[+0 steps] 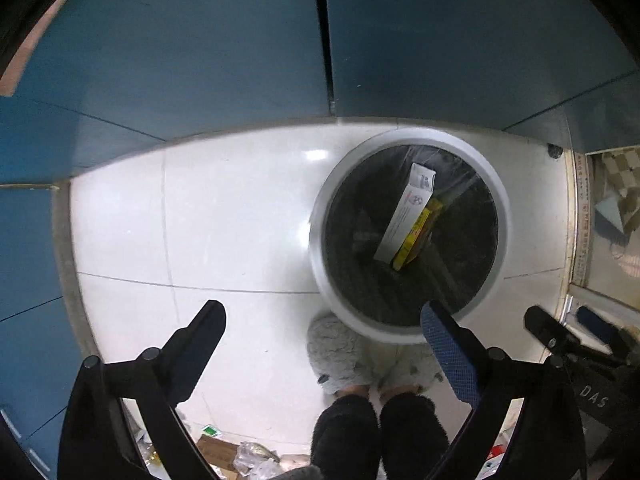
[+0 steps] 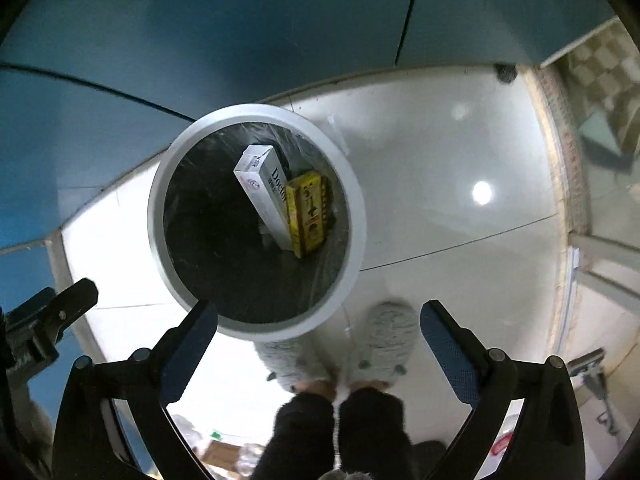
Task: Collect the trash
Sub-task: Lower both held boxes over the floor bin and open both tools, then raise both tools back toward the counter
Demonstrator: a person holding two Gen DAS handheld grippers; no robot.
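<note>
Bin (image 1: 320, 240): round, white-rimmed, dark-lined, on pale tile floor (image 1: 200, 220) hard against blue wall (image 1: 180, 60).
Contents: white carton (image 2: 262, 188) and yellow box (image 2: 308, 216), leaning side by side toward wall-side rim.
Left gripper (image 1: 324, 344): released, nothing between fingers.
Right gripper (image 2: 320, 328): spread wide, nothing held.
Remaining litter (image 1: 236, 456): cardboard and wrappers on floor behind slippered feet (image 1: 360, 360), at near edge of view.
Advice, as judged: turn toward litter, lower one open gripper squarely over a single piece, close firmly, carry back over bin centre before letting go.

white box (image 2: 264, 188): "Doct…" partly cut | right claw (image 1: 568, 324) body: "DAS"
</note>
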